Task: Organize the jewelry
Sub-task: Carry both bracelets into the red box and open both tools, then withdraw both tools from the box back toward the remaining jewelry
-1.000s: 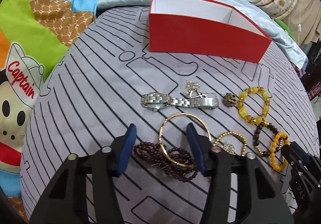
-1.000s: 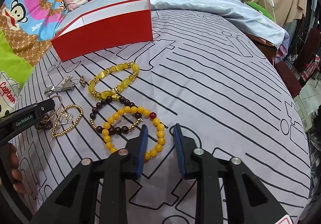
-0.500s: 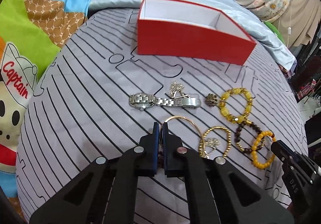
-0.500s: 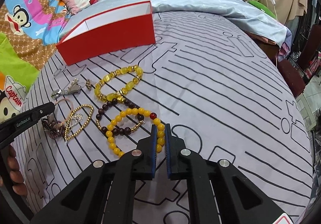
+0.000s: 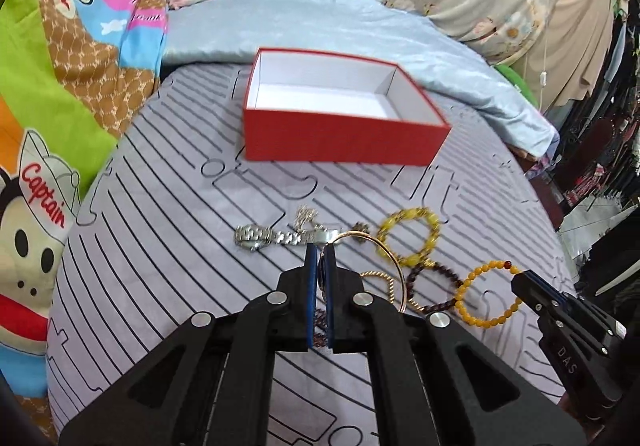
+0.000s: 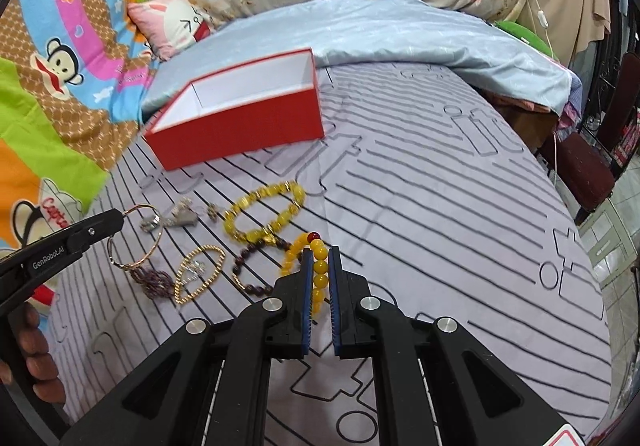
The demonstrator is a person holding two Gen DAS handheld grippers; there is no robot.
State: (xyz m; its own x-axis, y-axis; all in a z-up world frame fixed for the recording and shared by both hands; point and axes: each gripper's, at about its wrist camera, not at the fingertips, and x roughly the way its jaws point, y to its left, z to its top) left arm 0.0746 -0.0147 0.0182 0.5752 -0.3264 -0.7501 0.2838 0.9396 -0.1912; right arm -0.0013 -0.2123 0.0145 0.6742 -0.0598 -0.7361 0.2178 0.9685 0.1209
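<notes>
So both grippers are clamping down on something right now. In the left wrist view, the left gripper [image 5: 319, 252] is sitting at bottom centre, jaws pinched on the gold bangle [image 5: 394, 266], which is arcing off to the right of the tips, and there's a bit of dark purple beads [image 5: 318, 320] dangling low between the fingers. The right wrist view is showing that much better: the bangle [image 6: 136, 236] is hanging off the left gripper [image 6: 120, 220] at the left edge, with the purple beads [image 6: 154, 282] trailing from it down to the sheet [image 6: 440, 214]. A hand [image 6: 36, 358] is gripping that tool at lower left, which the left view isn't showing at all.

The right gripper [image 6: 320, 252] is squeezing the orange bead bracelet [image 6: 318, 268]; up close you're only getting a few beads between the pads. The left view is catching the whole loop [image 5: 486, 296] hanging from the right gripper [image 5: 518, 280] at the right edge.

Further up the sheet, the thin gold bracelet [image 6: 200, 278], brown beads [image 6: 256, 258], yellow bracelet [image 6: 264, 212] and the watch [image 5: 280, 236] are all lying loose; the watch is only a blurry lump in the right view.

Beyond those, the red box [image 5: 340, 114] is sitting open, white inside. Blue quilt [image 5: 340, 26] behind it.
</notes>
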